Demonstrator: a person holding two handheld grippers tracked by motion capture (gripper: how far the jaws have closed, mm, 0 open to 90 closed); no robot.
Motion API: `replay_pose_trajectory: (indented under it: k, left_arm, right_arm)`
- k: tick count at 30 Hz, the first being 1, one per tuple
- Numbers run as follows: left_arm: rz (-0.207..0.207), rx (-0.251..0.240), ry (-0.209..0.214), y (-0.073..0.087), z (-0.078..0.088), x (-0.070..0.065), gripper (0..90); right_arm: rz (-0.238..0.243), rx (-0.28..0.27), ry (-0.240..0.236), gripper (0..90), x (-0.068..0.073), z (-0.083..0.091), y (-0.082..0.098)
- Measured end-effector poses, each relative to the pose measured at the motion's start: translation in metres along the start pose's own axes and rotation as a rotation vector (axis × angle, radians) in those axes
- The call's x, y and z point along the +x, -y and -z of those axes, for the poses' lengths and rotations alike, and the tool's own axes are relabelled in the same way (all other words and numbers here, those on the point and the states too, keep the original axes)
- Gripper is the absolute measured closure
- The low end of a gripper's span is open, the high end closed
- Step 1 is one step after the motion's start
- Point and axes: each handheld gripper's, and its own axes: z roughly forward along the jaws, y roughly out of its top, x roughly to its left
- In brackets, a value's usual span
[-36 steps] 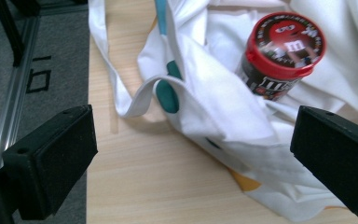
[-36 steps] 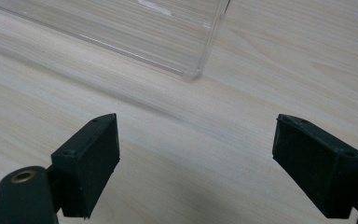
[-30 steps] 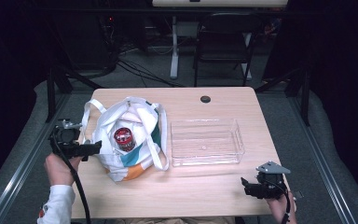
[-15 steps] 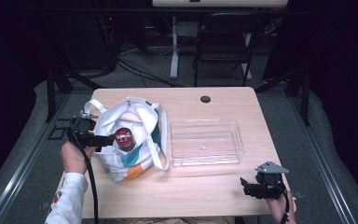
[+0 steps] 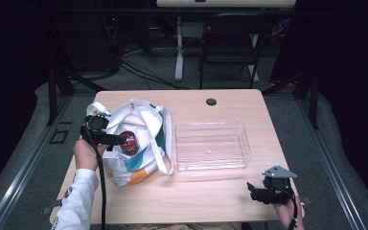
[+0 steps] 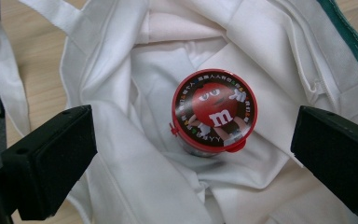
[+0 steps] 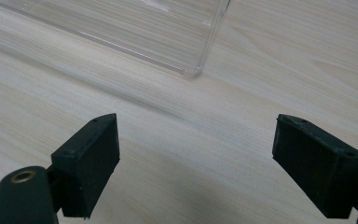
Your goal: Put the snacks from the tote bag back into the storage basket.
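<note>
A round tub with a red lid point(image 6: 214, 111) printed with a cartoon candy face stands upright inside the open mouth of a white tote bag point(image 6: 261, 56), sunk among the folds of the white lining. In the high view the tub point(image 5: 128, 142) sits near the middle of the bag point(image 5: 139, 158), which lies on the left part of the worktop point(image 5: 211, 201) and shows teal and orange patches on its outer side. The left claw point(image 6: 193, 154) hangs over the bag's opening with its 2 black jaws spread wide, 1 on either side of the tub and apart from it, pinching nothing. Just beside the bag, to its right, a clear plastic tray point(image 5: 243, 143) lies on the worktop. The right claw point(image 7: 196, 163) is near the front right corner of the worktop, its jaws also spread wide over bare wood, with a corner of the tray point(image 7: 191, 70) ahead of it.
</note>
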Motion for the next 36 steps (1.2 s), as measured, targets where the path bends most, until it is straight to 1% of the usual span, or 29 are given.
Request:
replay_pose_trajectory:
  k: [3,5,7,11,13,16,17,18,20,24,33,36]
  left_arm:
    - [-0.001,0.026,0.017,-0.004,-0.009,-0.001,0.2]
    - [-0.005,0.040,0.017,-0.006,-0.014,-0.002,0.1]
    - [-0.009,0.064,0.031,-0.008,-0.020,-0.002,0.2]
    - [-0.015,0.093,0.042,-0.012,-0.029,-0.003,0.2]
    - [-0.019,0.097,0.040,-0.012,-0.033,-0.004,0.4]
    - [-0.022,0.115,0.054,-0.015,-0.038,-0.006,0.9]
    - [-0.030,0.118,0.057,-0.015,-0.039,-0.006,1.1]
    - [-0.027,0.121,0.057,-0.016,-0.041,-0.007,1.4]
    - [-0.036,0.138,0.065,-0.017,-0.044,-0.007,1.5]
    - [-0.035,0.156,0.067,-0.018,-0.049,-0.007,2.2]
    - [-0.043,0.190,0.078,-0.019,-0.056,-0.007,7.4]
    - [-0.044,0.197,0.072,-0.019,-0.058,-0.008,8.8]
  right_arm:
    - [-0.001,-0.001,0.002,14.3,0.000,0.000,0.000]
    - [-0.002,-0.001,0.002,14.3,0.000,0.000,0.000]
    - [-0.003,0.000,0.003,14.3,0.000,0.000,0.000]
    - [-0.001,-0.002,0.002,14.4,0.000,0.001,0.000]
    - [-0.001,-0.005,-0.001,14.3,-0.001,0.001,0.000]
    - [-0.001,-0.003,-0.002,14.3,0.000,0.001,0.000]
    - [0.001,-0.001,0.001,14.4,0.000,0.001,0.000]
    - [0.001,0.000,0.000,14.3,0.000,0.001,0.000]
    - [0.000,-0.001,0.002,14.3,0.000,0.001,0.000]
    - [0.000,-0.006,-0.004,14.3,-0.001,0.001,0.000]
    - [0.000,-0.007,-0.005,14.3,-0.001,0.001,0.000]
    - [0.002,-0.006,-0.007,14.3,-0.001,0.001,0.000]
